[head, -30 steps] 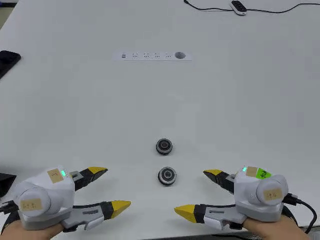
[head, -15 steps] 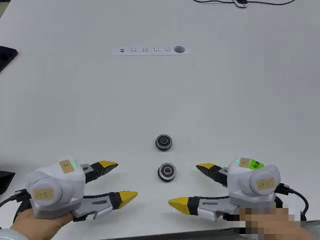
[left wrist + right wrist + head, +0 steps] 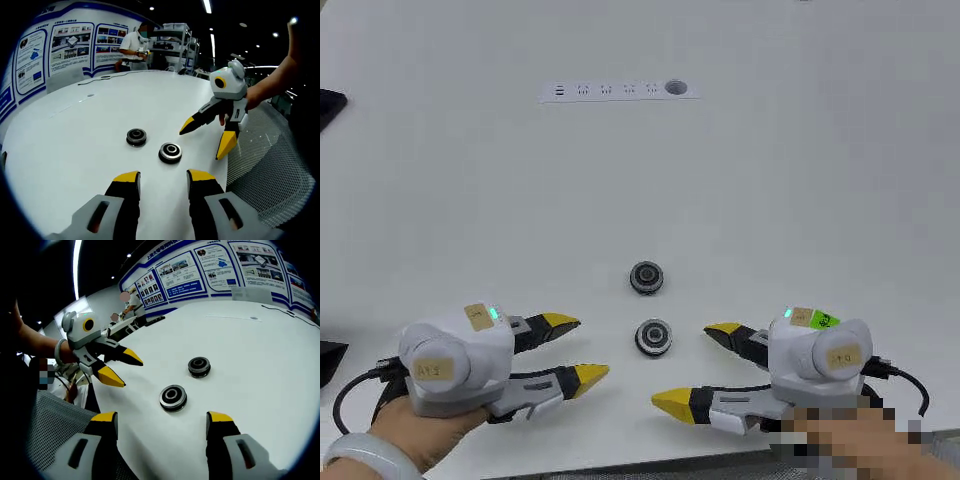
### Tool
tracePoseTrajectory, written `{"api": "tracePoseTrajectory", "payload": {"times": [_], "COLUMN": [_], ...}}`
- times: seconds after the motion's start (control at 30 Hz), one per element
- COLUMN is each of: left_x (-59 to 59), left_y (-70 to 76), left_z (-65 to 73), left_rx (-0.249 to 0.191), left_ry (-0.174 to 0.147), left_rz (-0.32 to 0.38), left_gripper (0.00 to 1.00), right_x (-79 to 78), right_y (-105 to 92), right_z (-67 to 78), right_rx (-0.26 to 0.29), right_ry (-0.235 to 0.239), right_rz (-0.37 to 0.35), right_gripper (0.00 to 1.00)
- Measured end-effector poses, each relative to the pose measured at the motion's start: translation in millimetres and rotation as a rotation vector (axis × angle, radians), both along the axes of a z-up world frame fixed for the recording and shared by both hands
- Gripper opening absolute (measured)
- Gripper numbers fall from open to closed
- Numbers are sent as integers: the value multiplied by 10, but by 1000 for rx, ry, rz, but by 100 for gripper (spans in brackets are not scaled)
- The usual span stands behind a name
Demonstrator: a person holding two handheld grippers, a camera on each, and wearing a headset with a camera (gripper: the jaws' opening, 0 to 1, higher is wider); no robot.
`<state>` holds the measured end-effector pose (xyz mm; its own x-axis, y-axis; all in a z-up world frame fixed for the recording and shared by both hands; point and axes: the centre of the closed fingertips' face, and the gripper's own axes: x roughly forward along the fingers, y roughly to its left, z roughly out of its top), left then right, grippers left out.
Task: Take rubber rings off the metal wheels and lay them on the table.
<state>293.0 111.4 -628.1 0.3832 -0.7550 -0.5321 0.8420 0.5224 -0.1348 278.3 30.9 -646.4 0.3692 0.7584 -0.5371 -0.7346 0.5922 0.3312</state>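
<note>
Two metal wheels with black rubber rings lie flat on the white table: the near wheel (image 3: 653, 337) (image 3: 170, 152) (image 3: 173, 398) and the far wheel (image 3: 646, 277) (image 3: 136, 137) (image 3: 199, 366). My left gripper (image 3: 577, 350) (image 3: 163, 179) (image 3: 123, 367) is open at the near wheel's left, its yellow tips a short way from it. At the wheel's right my right gripper (image 3: 698, 367) (image 3: 162, 418) (image 3: 205, 136) stands open wide. Nothing sits between either pair of fingers, and neither touches a wheel.
A white power strip (image 3: 614, 90) lies flat farther back on the table. A dark object (image 3: 328, 104) pokes in at the left edge, another (image 3: 330, 360) at the lower left. The table's near edge runs just under both grippers. A person stands far behind the table in the left gripper view.
Both grippers have closed in toward the near wheel, the left from the left, the right from the right. The head camera has shifted forward. The wheels have not moved.
</note>
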Motion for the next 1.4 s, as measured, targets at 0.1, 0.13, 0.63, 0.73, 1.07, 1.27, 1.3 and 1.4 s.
{"api": "tracePoseTrajectory", "payload": {"times": [0.1, 0.13, 0.63, 0.73, 1.07, 1.27, 1.3, 1.4], "left_x": [16, 20, 94, 110, 135, 128, 132, 141], "left_y": [-43, -54, -316, -357, -491, -548, -552, -570], "left_z": [-13, -14, -13, -19, -48, -105, -116, -122], "left_rx": [4, 6, 19, 23, 42, 71, 74, 78], "left_ry": [3, 1, -10, -11, -22, -26, -26, -26], "left_rz": [-13, -16, -81, -94, -135, -167, -167, -171], "left_gripper": [37, 37, 25, 24, 19, 16, 16, 16], "right_x": [2, 3, 44, 51, 55, 50, 45, 43], "right_y": [15, 21, 97, 100, 123, 149, 153, 152], "right_z": [-6, -4, 59, 58, 40, 31, 30, 17], "right_rx": [5, 8, 43, 47, 56, 62, 63, 64], "right_ry": [4, 5, 3, 5, 13, 17, 19, 21], "right_rz": [-1, 0, -2, -5, -4, -3, -2, -2], "right_gripper": [72, 72, 70, 70, 70, 69, 69, 69]}}
